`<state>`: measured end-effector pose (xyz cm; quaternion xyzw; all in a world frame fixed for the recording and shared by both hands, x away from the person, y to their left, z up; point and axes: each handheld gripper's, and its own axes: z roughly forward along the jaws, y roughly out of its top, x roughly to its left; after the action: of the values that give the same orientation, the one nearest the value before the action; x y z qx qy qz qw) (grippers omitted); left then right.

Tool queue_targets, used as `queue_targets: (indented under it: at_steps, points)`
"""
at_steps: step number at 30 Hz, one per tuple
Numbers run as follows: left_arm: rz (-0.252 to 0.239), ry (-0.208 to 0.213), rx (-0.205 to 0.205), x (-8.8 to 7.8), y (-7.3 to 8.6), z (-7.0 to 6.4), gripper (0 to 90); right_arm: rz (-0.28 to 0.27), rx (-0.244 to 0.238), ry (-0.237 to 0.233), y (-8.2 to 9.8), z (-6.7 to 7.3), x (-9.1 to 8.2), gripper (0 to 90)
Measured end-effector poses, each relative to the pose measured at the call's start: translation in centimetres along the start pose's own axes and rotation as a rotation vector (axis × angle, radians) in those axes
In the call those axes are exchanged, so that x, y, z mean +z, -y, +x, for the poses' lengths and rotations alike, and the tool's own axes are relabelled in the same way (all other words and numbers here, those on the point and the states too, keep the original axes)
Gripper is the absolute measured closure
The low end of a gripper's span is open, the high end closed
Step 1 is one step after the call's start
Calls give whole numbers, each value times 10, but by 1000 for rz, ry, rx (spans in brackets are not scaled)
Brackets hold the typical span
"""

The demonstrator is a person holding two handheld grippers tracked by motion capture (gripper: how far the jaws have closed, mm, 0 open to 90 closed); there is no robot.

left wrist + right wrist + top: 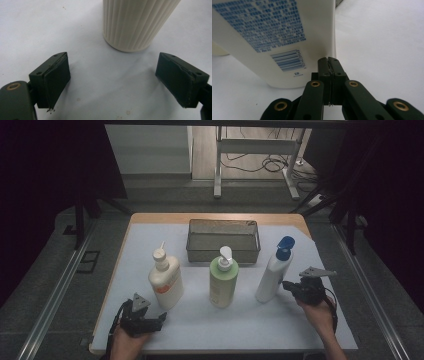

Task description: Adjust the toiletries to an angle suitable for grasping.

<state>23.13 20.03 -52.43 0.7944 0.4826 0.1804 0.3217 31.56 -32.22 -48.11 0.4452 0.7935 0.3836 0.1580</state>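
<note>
Three bottles stand on the white mat. A cream bottle with an orange label (166,279) stands at the left, a green pump bottle (223,279) in the middle, a white bottle with a blue cap (274,270) at the right. My left gripper (159,317) rests low in front of the cream bottle, and the ribbed base of that bottle (135,22) lies just beyond its wide-open jaws (113,80). My right gripper (286,285) is shut with nothing between its pads, its tip close against the white bottle's lower side (274,37).
A metal mesh basket (223,241) sits at the back of the mat, behind the green bottle. The wooden table edge (215,217) frames the mat. A desk frame and cables lie on the floor beyond.
</note>
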Motion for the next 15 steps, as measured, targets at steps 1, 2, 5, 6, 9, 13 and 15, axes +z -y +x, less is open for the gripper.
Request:
queue_targets:
  at_steps: [1, 2, 5, 6, 9, 13, 15]
  points:
    - [0, 0, 0, 0, 0, 0, 121, 1, 4, -2, -1, -1, 2, 891]
    - [0, 0, 0, 0, 0, 0, 121, -3, 4, -2, -2, -2, 3, 891]
    - [0, 0, 0, 0, 0, 0, 121, -3, 12, -11, -4, -3, 5, 888]
    - [0, 1, -1, 0, 0, 0, 121, -2, 15, -17, -4, -4, 6, 887]
    - [0, 1, 0, 0, 0, 0, 121, -1, 21, -27, -6, -5, 9, 884]
    - [0, 1, -1, 0, 0, 0, 121, -2, 21, -25, -9, -6, 14, 885]
    - [0, 1, -1, 0, 0, 0, 121, 0, 23, -29, -10, -6, 15, 885]
